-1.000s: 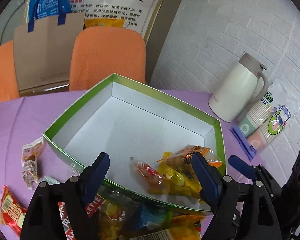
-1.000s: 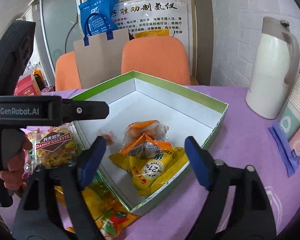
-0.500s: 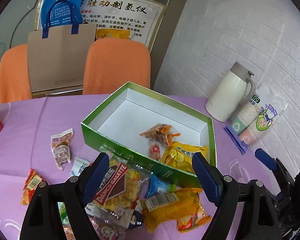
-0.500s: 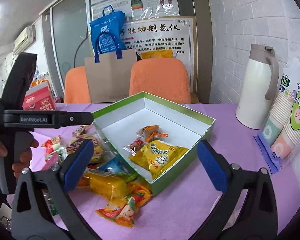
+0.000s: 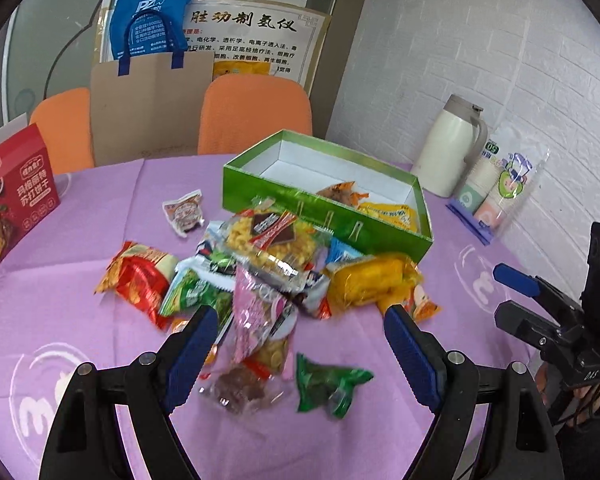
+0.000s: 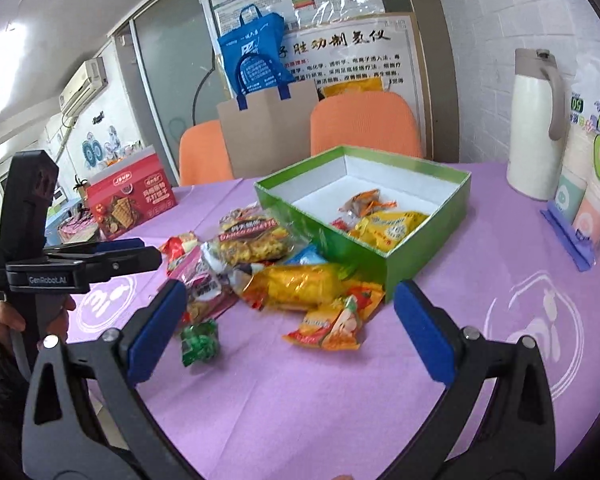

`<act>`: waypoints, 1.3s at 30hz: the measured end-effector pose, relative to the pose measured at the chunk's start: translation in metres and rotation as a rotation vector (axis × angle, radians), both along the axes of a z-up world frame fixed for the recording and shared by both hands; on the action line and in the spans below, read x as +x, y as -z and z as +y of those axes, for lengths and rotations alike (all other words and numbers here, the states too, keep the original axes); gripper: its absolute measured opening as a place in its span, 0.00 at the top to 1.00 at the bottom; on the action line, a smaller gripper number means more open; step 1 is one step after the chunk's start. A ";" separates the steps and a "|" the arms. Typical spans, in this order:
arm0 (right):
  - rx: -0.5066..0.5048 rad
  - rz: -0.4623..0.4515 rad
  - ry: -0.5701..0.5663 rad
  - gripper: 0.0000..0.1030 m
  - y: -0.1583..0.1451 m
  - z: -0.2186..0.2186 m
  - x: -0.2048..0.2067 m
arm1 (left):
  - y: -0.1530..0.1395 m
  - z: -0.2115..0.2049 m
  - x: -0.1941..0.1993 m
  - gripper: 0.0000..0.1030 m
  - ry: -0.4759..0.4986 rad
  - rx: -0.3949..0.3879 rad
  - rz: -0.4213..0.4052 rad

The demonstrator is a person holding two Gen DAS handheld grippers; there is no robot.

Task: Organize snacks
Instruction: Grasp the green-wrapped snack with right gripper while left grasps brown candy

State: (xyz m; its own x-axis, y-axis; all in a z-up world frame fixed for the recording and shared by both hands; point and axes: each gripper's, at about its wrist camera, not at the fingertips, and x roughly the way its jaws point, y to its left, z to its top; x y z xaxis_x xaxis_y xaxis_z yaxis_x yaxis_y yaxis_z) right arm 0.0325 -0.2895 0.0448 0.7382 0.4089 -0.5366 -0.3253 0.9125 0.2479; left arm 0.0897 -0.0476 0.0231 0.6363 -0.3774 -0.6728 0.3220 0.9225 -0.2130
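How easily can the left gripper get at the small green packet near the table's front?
Probably yes: the left gripper is open and empty, and the green packet lies alone on the purple cloth, nothing over it.

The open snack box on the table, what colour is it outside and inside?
The box is shiny green outside and plain white inside, clearest in the right wrist view.

Left gripper (image 5: 296, 344) is hovering with jaws spread wide, gripping nothing. Right gripper (image 6: 290, 324) is likewise hanging wide open and empty. A hand (image 6: 4, 320) is clasping the left gripper's handle at the right view's edge.
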 end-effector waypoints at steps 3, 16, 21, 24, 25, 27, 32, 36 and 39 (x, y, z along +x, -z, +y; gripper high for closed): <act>0.006 0.041 -0.039 0.00 0.010 0.013 0.000 | 0.011 0.013 -0.011 0.16 -0.016 0.025 0.030; -0.184 0.114 -0.232 0.07 0.047 0.095 0.011 | 0.051 0.067 -0.032 0.16 -0.104 -0.052 0.121; -0.222 0.135 -0.298 0.15 0.061 0.118 0.023 | 0.055 0.065 -0.024 0.16 -0.060 -0.079 0.129; -0.228 0.162 -0.321 0.50 0.068 0.120 0.027 | 0.061 0.062 -0.012 0.16 -0.050 -0.099 0.149; -0.216 0.188 -0.319 0.58 0.073 0.118 0.029 | 0.063 0.060 -0.008 0.16 -0.043 -0.110 0.159; -0.178 0.216 -0.315 0.63 0.076 0.111 0.029 | 0.065 0.054 -0.002 0.16 -0.026 -0.114 0.164; -0.150 0.217 -0.287 0.64 0.074 0.096 0.018 | 0.069 0.041 0.011 0.23 0.010 -0.100 0.170; -0.131 0.225 -0.269 0.64 0.074 0.088 0.016 | 0.077 0.039 0.018 0.27 0.022 -0.096 0.202; -0.121 0.228 -0.263 0.64 0.074 0.087 0.018 | 0.080 0.040 0.019 0.27 0.018 -0.100 0.212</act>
State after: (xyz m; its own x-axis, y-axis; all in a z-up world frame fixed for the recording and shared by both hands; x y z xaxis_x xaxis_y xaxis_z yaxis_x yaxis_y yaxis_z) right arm 0.0504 -0.2023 -0.0291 0.4724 0.4921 -0.7312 -0.5016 0.8322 0.2360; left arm 0.1090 -0.0072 -0.0567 0.4773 -0.4590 -0.7493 0.2761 0.8879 -0.3680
